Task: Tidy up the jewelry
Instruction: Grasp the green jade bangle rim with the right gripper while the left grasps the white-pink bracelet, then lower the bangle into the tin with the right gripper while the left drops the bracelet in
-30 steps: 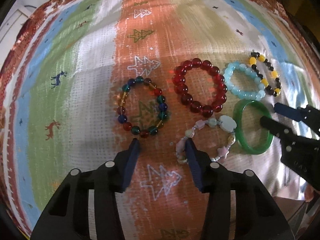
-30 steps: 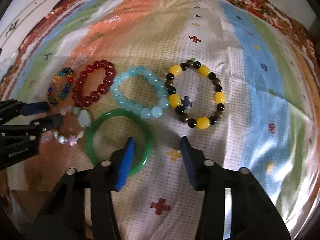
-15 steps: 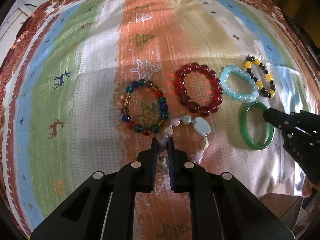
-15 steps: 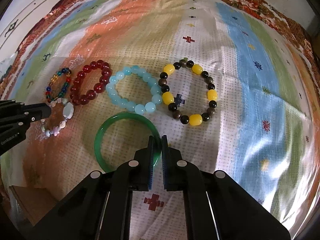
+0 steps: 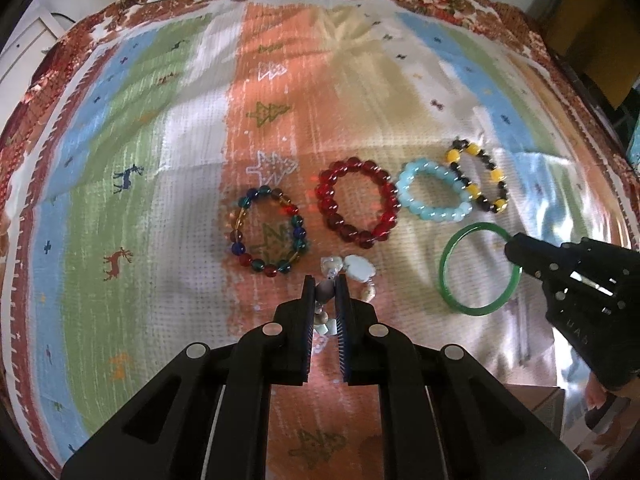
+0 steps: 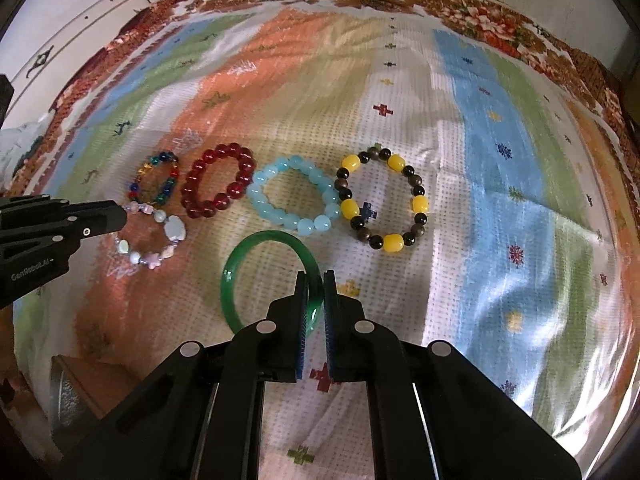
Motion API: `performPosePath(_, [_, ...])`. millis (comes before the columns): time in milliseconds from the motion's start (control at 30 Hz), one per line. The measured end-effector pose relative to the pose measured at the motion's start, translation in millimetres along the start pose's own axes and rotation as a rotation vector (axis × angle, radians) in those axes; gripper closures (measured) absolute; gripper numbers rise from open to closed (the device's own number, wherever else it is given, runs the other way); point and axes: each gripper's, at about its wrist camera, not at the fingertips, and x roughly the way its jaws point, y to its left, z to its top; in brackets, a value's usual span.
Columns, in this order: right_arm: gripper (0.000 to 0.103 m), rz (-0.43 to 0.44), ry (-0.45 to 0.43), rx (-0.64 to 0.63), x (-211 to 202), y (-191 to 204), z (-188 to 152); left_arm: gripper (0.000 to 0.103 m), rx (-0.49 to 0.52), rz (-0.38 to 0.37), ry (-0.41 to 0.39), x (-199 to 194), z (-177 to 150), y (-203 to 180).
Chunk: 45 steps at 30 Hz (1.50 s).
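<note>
Four bracelets lay in a row on the cloth (image 6: 500, 128) over the worktop: from left to right the mixed-bead bracelet (image 6: 155, 179), the large-bead bracelet (image 6: 218, 185), the smooth-bead bracelet (image 6: 295, 200) and the barrel-bead bracelet (image 6: 384, 202). Nearer the cameras lay the charm bracelet (image 6: 150, 236) on the left and the bangle (image 6: 256, 276) on the right, the left tongs (image 5: 325, 292) at the former, the right tongs (image 6: 315, 288) at the latter

A striped, patterned cloth (image 6: 460, 128) covers the surface. On it runs a row of bracelets from nine to three o'clock: multicolor beads (image 6: 154, 178), red beads (image 6: 218, 186), pale blue beads (image 6: 294, 200), yellow-and-black beads (image 6: 384, 200). Toward six o'clock are a green bangle (image 6: 248, 256) and a pastel charm bracelet (image 6: 150, 240), possibly part lifted.
</note>
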Motion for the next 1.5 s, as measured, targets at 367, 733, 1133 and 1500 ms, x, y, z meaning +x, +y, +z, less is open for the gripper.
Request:
performPosePath(367, [0.095,0.012,-0.065,0.006,-31.5,3.4,-4.6,0.094,0.01,-0.039,-0.064,-30.3,-4.7,-10.3])
performPosePath(733, [0.095,0.032,-0.129,0.01,-65.8,6.5,-15.8,0.094,0.034,-0.064,-0.122,-63.3,-19.3,-22.1])
performPosePath(1133, [0.094,0.062,-0.171,-0.011,-93.4,15.1,-32.8,0.094,0.053,-0.076,-0.184,-93.6,-37.1,-33.2])
performPosePath(1500, [0.095,0.079,-0.181,-0.012,-105.1,17.0,-47.6,0.094,0.068,-0.108,-0.241,-120.2,-59.1,-40.4])
